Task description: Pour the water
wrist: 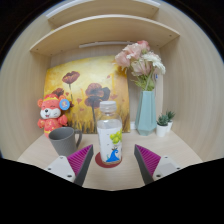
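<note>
The gripper [113, 160] has its jaws spread wide, the purple pads [82, 158] facing each other across a broad gap. A clear plastic water bottle [109, 132] stands between the fingers on its own base, with open space at either side; neither pad touches it.

The largest thing in view is the curved wooden alcove [30, 90] that wraps around the scene, with two shelves [105, 32] arching overhead. Below it runs a pale wooden tabletop [185, 150], on which everything rests. Against the back wall leans a painting of red poppies [88, 88] on a yellow ground. To the right of the bottle stands a tall light-blue vase [147, 112] holding pink and white flowers [139, 62], and just beside the vase sits a small potted plant [164, 123] in a white pot. To the left, a grey mug [63, 140] stands near the left finger, with a red and orange plush toy [51, 112] behind it.

The bottle is upright, its long axis vertical, the white cap [107, 105] pointing straight up and closed. It bears a label with green and blue print, and sits on a small round reddish coaster [108, 163], just ahead of the fingertips.
</note>
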The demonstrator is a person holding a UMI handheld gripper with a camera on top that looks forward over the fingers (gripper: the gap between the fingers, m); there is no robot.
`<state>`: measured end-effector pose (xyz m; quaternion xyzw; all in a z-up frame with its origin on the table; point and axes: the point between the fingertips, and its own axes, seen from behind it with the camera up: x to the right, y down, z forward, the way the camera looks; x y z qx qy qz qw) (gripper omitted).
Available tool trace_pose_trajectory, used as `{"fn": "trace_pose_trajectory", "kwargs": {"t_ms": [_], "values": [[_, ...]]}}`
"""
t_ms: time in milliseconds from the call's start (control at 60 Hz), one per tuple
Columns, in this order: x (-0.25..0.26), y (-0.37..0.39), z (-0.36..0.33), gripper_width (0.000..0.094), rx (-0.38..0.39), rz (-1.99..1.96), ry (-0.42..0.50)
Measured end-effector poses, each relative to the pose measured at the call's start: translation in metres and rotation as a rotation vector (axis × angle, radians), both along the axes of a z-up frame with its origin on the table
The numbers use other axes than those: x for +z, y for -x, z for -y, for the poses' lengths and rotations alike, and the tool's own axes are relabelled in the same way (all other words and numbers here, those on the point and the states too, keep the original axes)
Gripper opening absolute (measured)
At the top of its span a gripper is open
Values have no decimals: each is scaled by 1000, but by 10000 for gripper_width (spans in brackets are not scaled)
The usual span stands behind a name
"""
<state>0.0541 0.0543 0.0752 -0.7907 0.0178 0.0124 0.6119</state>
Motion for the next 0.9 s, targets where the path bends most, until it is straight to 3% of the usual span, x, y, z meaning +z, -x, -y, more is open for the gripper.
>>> {"fn": "trace_pose_trajectory", "kwargs": {"t_ms": [217, 367, 550, 900], "values": [[-19, 11, 92, 841, -19, -35, 124], [-14, 20, 145, 844, -20, -36, 153], [18, 17, 185, 847, -43, 32, 114], [80, 23, 227, 851, -19, 36, 15]]}}
